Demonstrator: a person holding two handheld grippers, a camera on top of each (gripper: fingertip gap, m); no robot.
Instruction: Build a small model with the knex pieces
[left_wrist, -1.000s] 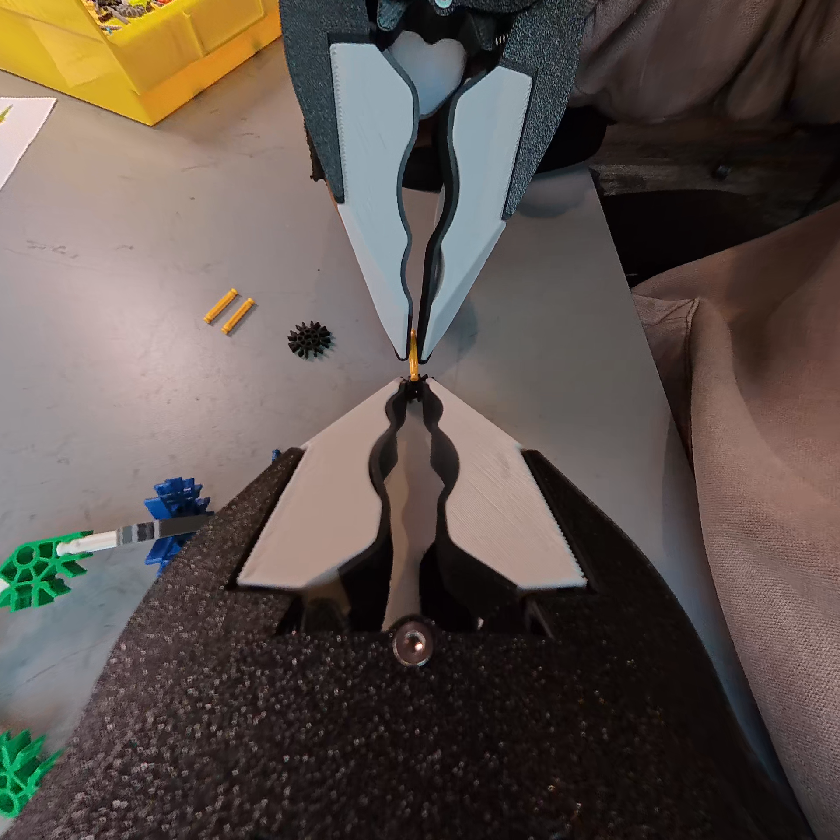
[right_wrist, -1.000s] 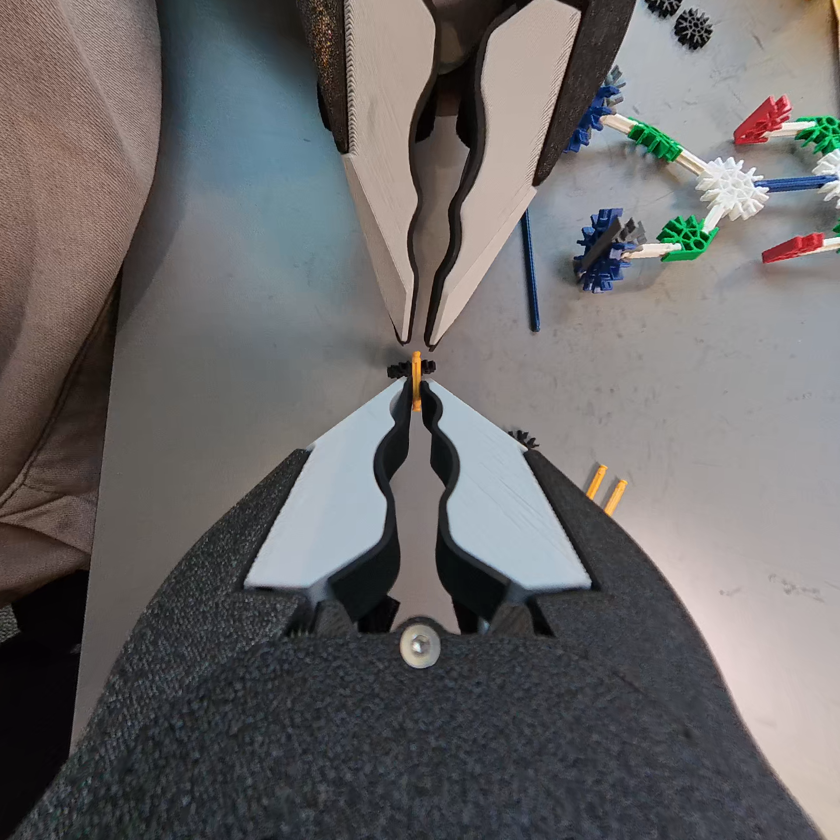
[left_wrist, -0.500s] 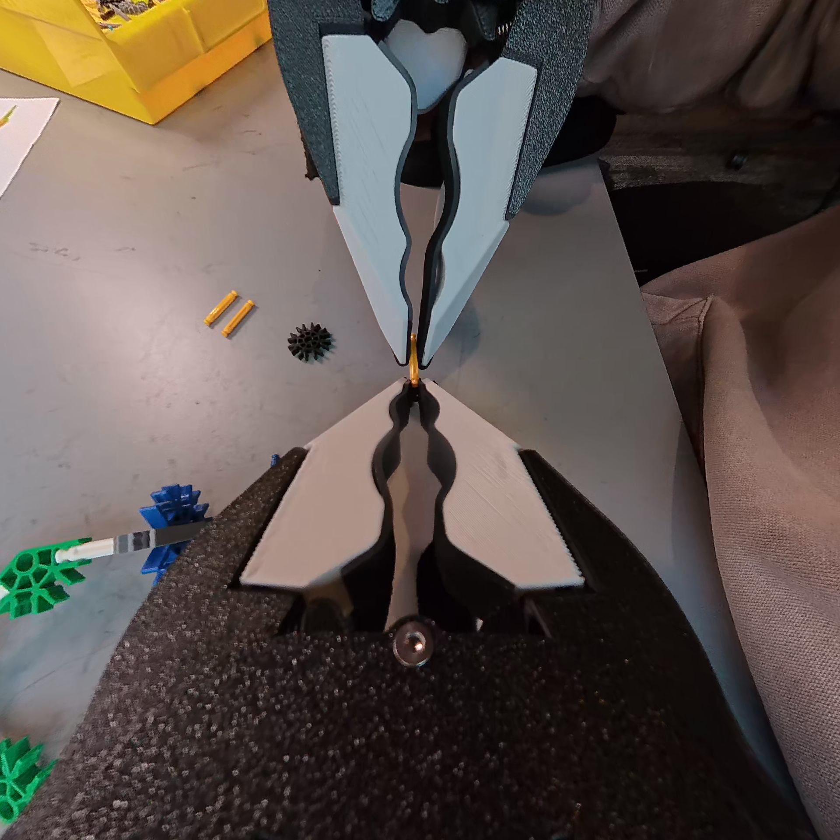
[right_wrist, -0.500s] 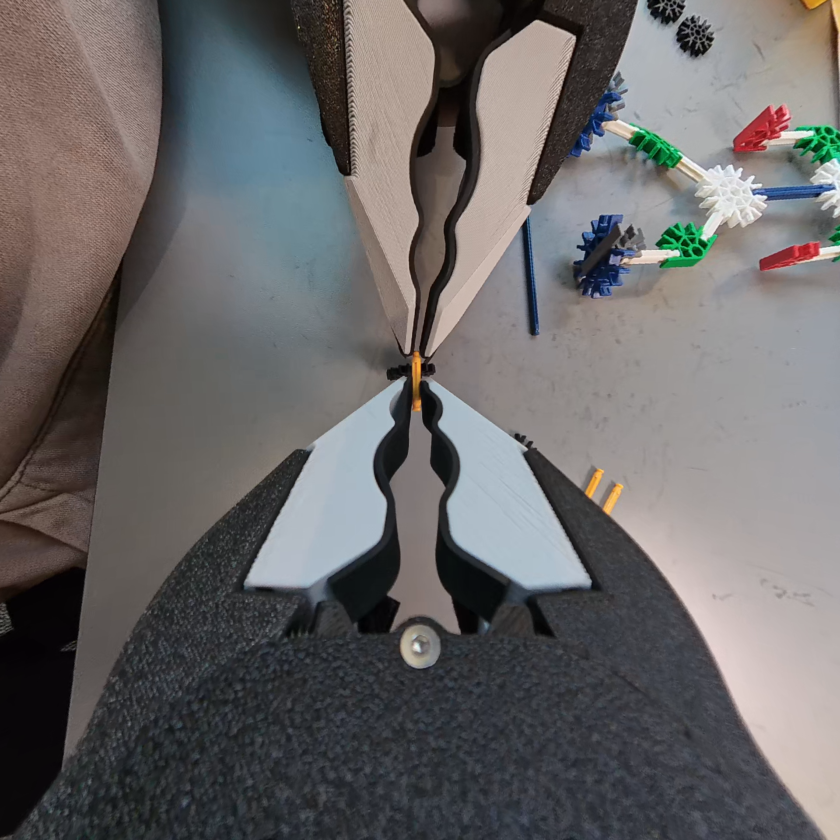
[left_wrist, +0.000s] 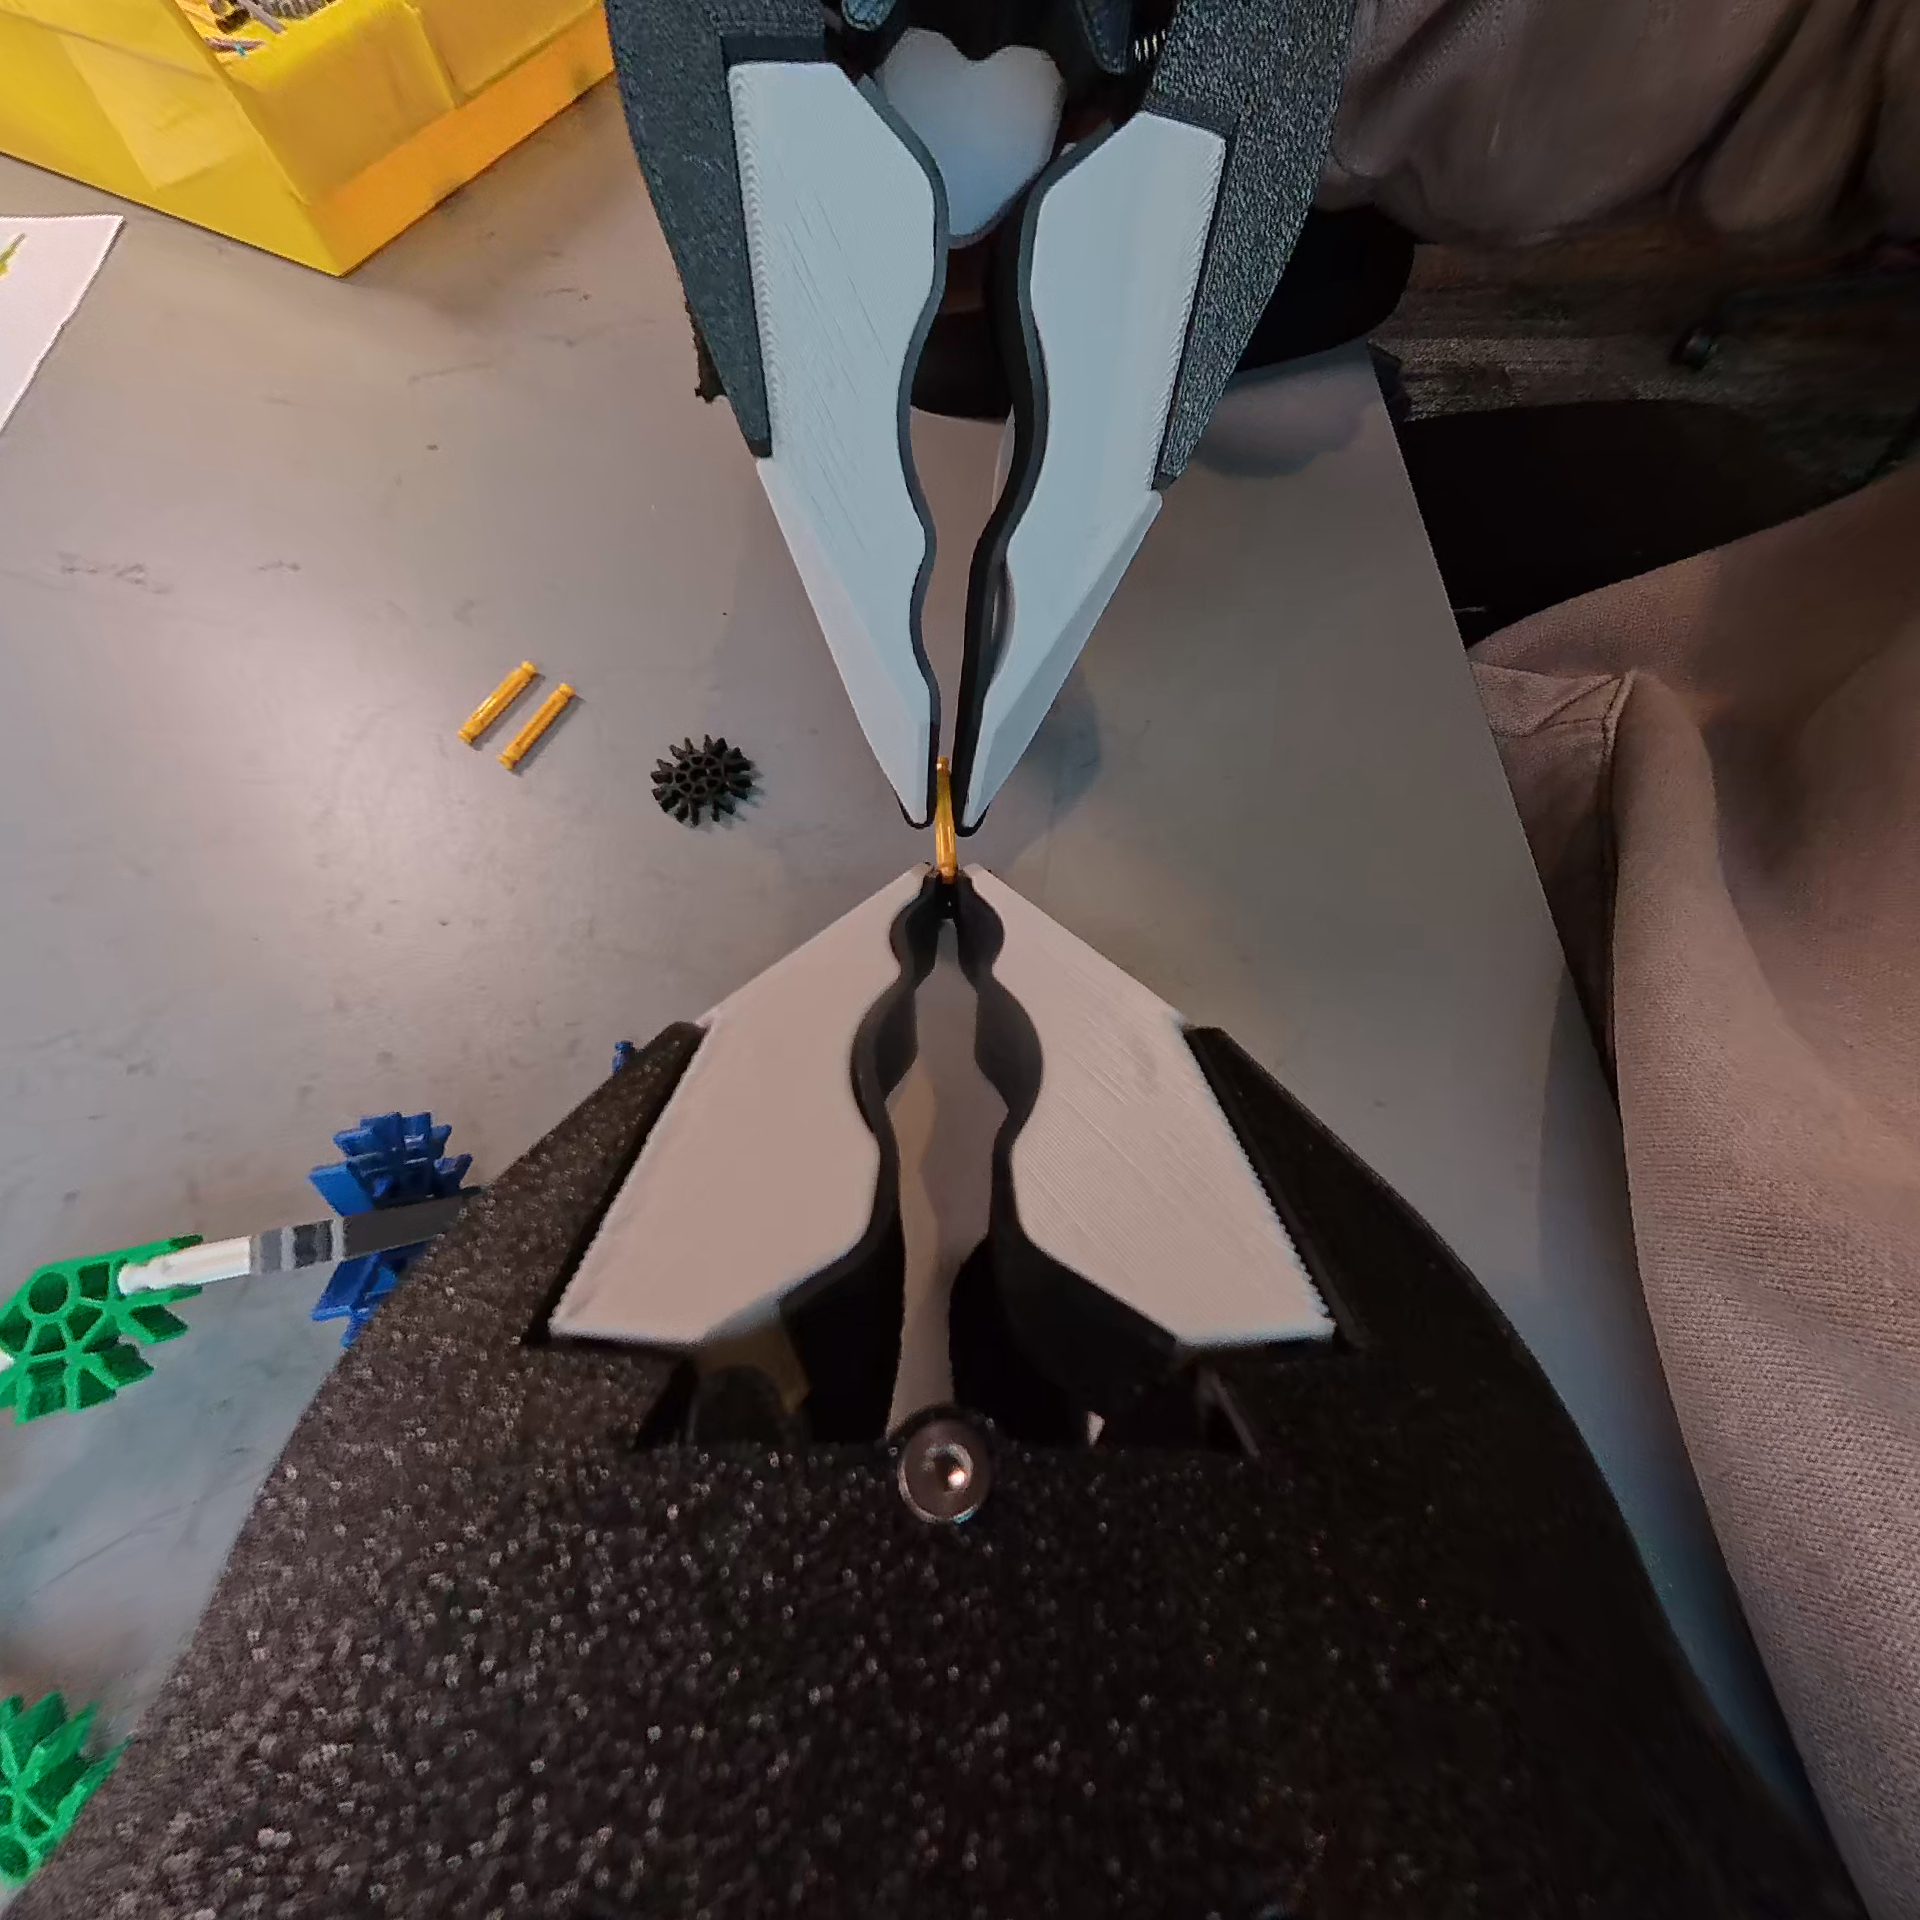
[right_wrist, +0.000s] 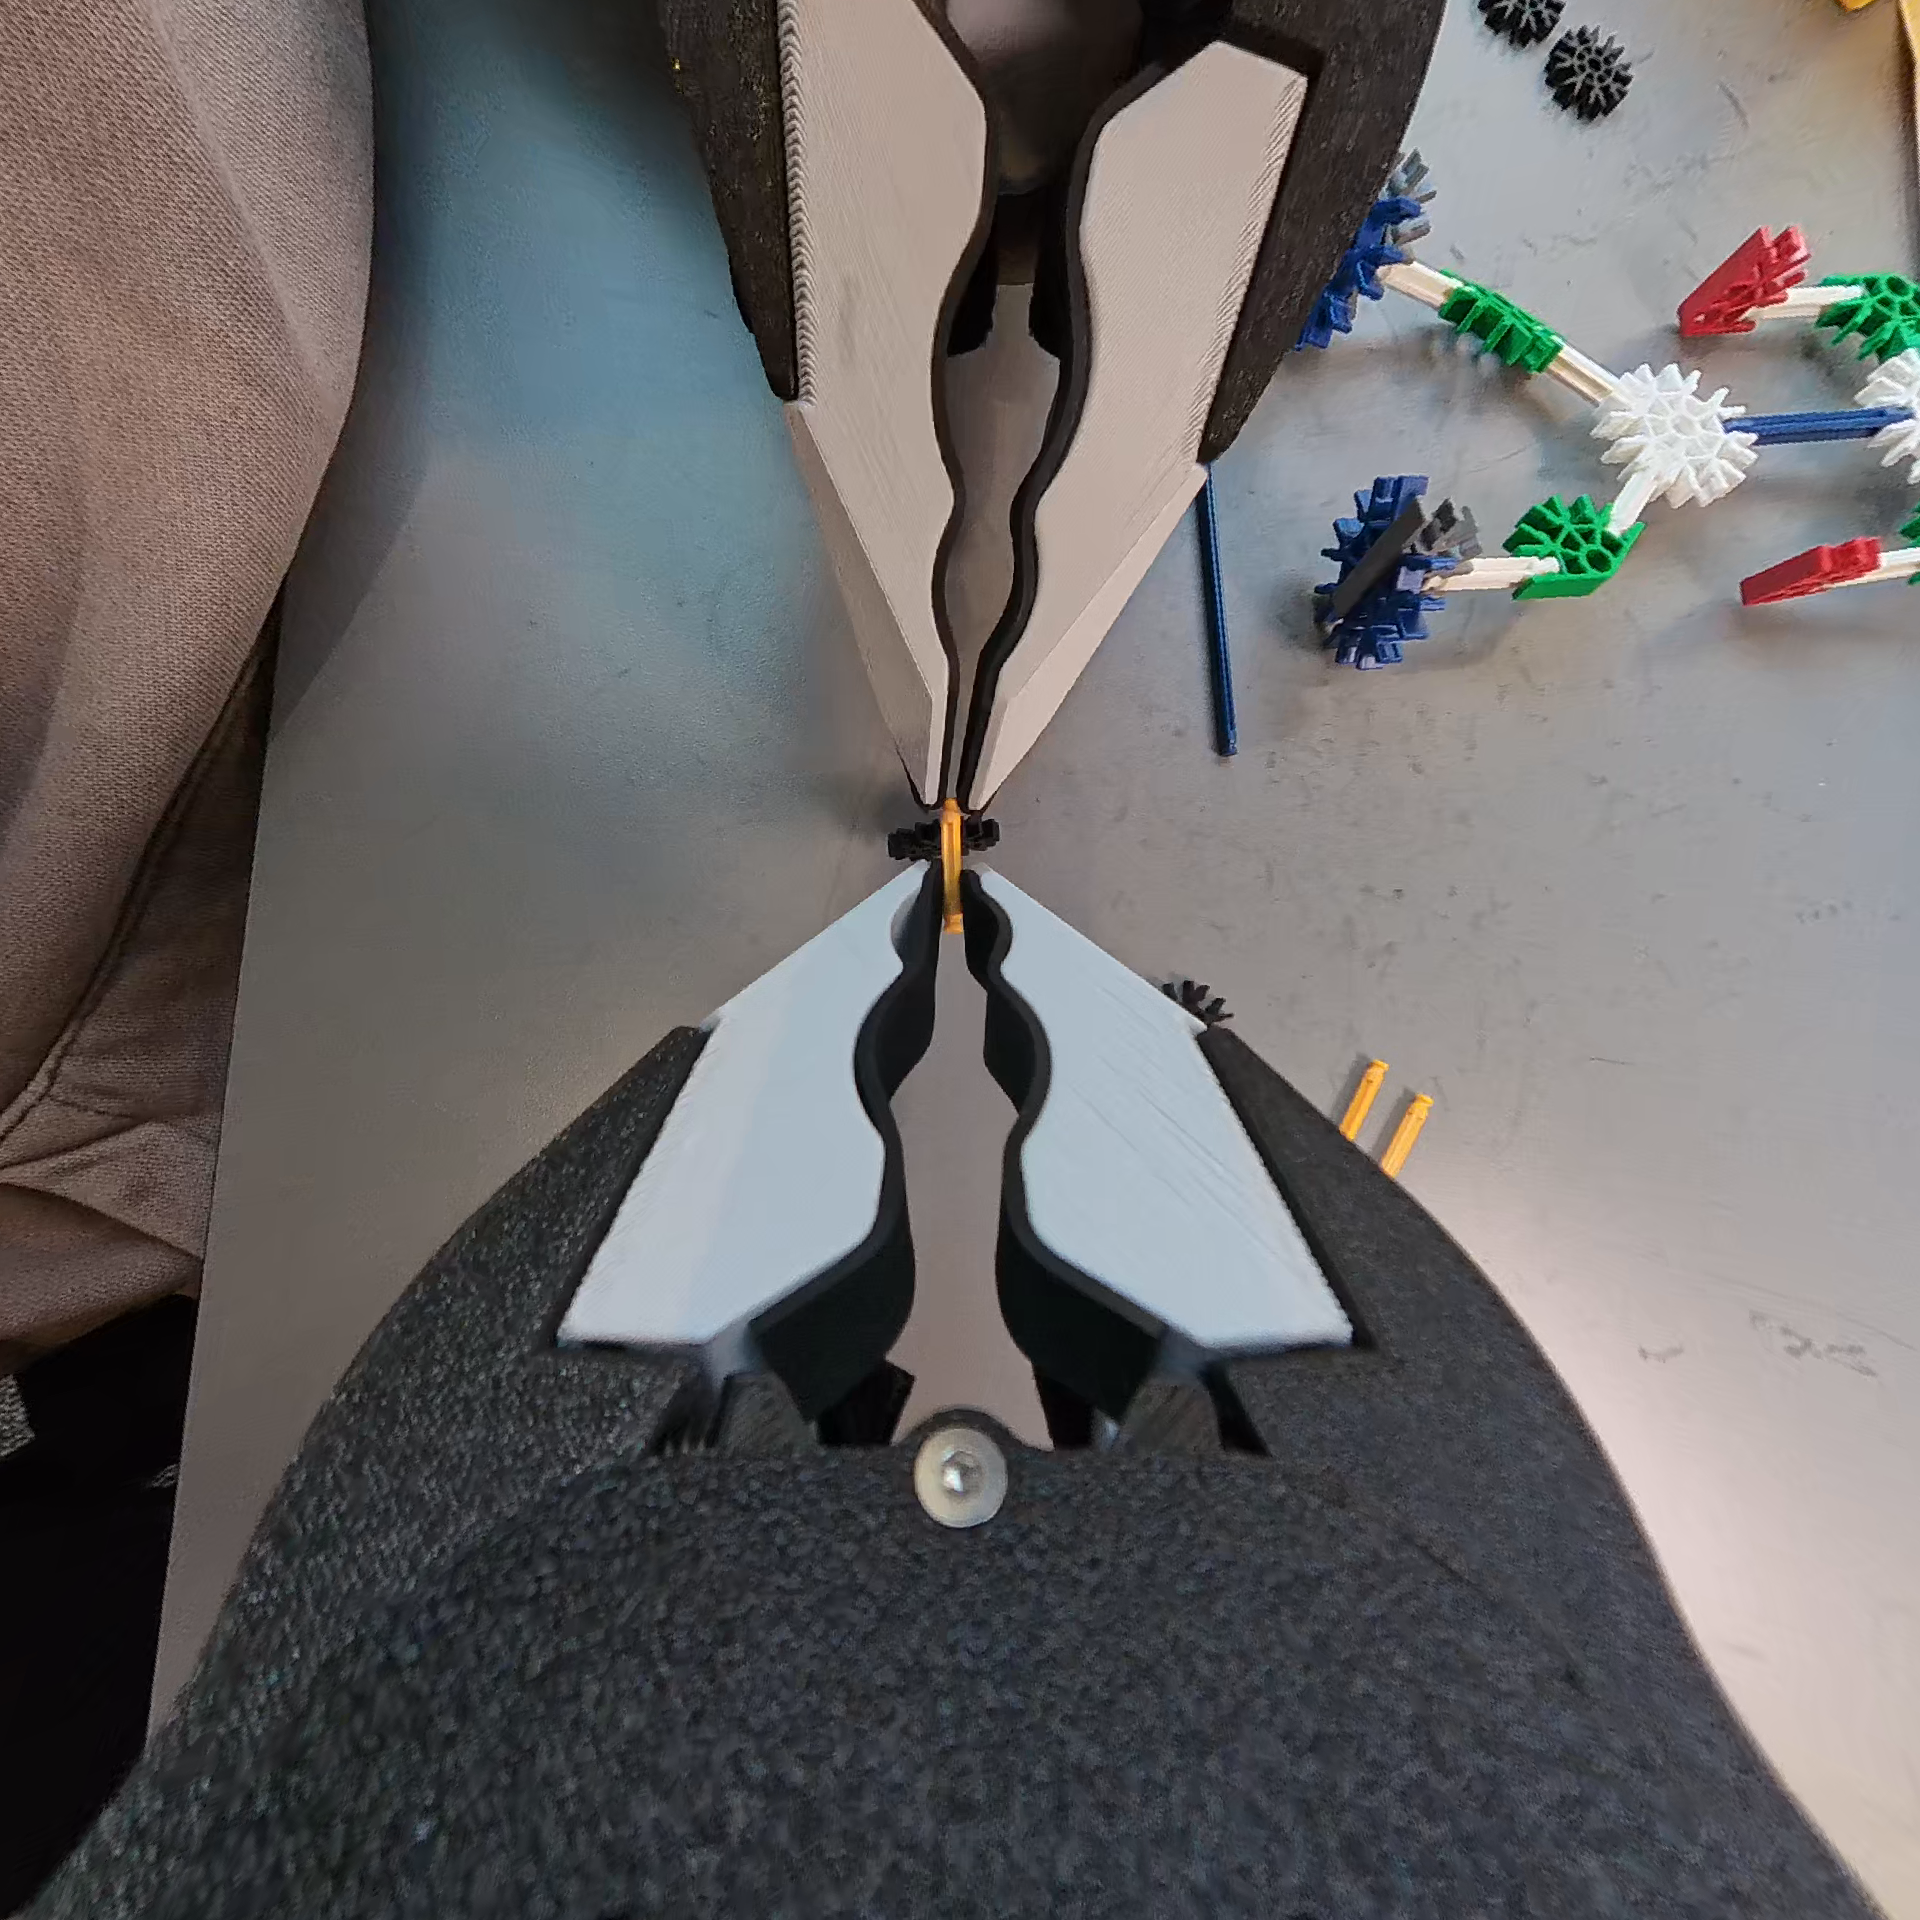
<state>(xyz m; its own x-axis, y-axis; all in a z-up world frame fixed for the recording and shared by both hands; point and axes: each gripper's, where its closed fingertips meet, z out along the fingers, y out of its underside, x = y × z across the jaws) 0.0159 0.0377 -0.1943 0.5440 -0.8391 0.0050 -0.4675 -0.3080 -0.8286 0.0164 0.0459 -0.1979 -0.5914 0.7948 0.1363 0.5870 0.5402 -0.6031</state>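
Note:
My two grippers meet tip to tip above a grey table (left_wrist: 260, 935). My right gripper (right_wrist: 948, 896) is shut on a short yellow rod (right_wrist: 949, 868). A small black toothed connector (right_wrist: 909, 837) sits on the rod just past the fingertips. My left gripper (left_wrist: 943, 883) is shut, its tips closed on the rod's other end, against the connector. In the left wrist view the rod (left_wrist: 943, 821) shows between the right gripper's tips (left_wrist: 940, 823). In the right wrist view the left gripper (right_wrist: 948, 802) comes in from the top.
Two loose yellow rods (left_wrist: 516, 715) and a black connector (left_wrist: 703, 779) lie to the left. A yellow bin (left_wrist: 260, 104) stands at the back. A built frame of coloured pieces (right_wrist: 1662, 436) and a blue rod (right_wrist: 1216, 623) lie nearby. A person's beige clothing (left_wrist: 1714, 1143) borders the table edge. My left and right fingertips are right by each other.
My left gripper has moved up to the rod and connector held by the right gripper, and its tips have closed on the rod's end. The right gripper has held still.

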